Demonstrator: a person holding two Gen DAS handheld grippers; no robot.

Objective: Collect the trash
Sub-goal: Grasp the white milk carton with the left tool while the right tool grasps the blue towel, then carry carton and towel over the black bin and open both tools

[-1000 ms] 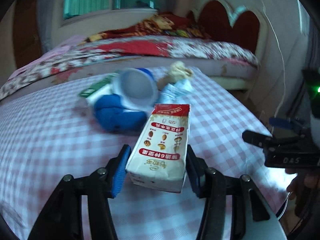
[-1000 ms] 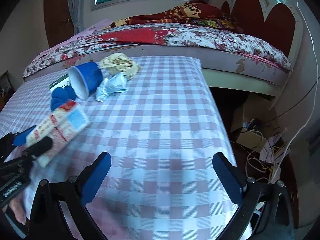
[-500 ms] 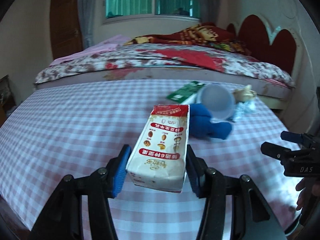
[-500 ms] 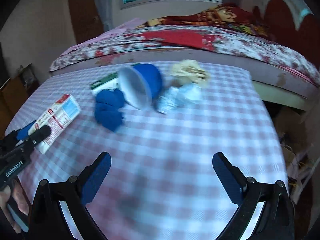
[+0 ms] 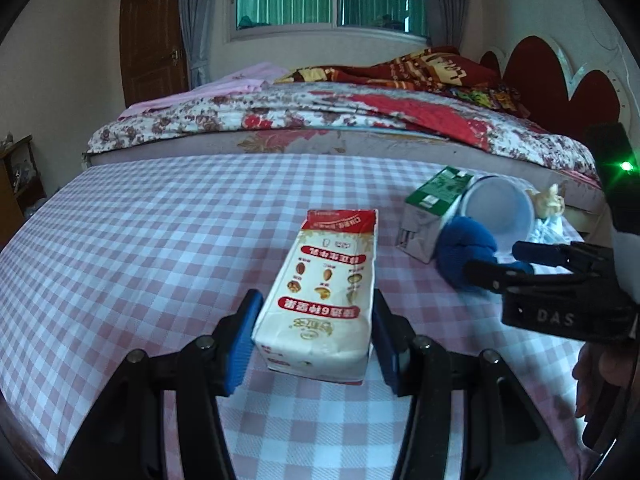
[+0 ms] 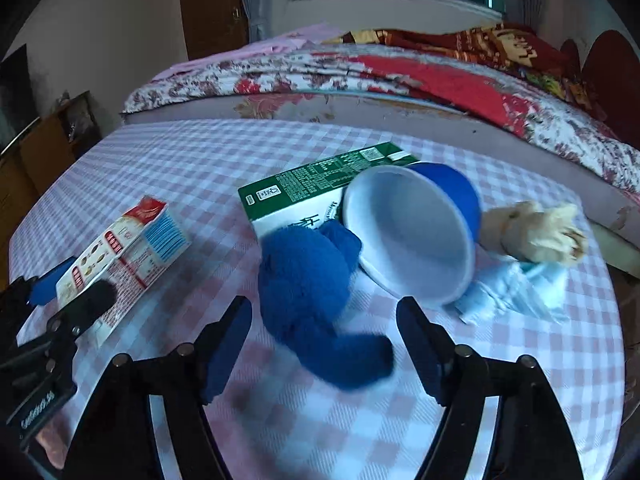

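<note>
Between the left gripper's [image 5: 314, 338] clenched fingers sits the carton [image 5: 324, 294]; the right gripper's [image 6: 324, 344] fingers gape around the blue cloth [image 6: 316, 300].

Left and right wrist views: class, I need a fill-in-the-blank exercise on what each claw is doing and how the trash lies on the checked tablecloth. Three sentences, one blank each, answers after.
1. The left claw is shut on the red-topped ____ carton.
2. The blue cup lies on its ____, its white inside facing the camera.
3. The open right claw has the blue ____ cloth between its fingers.

Answers: milk; side; fuzzy
</note>
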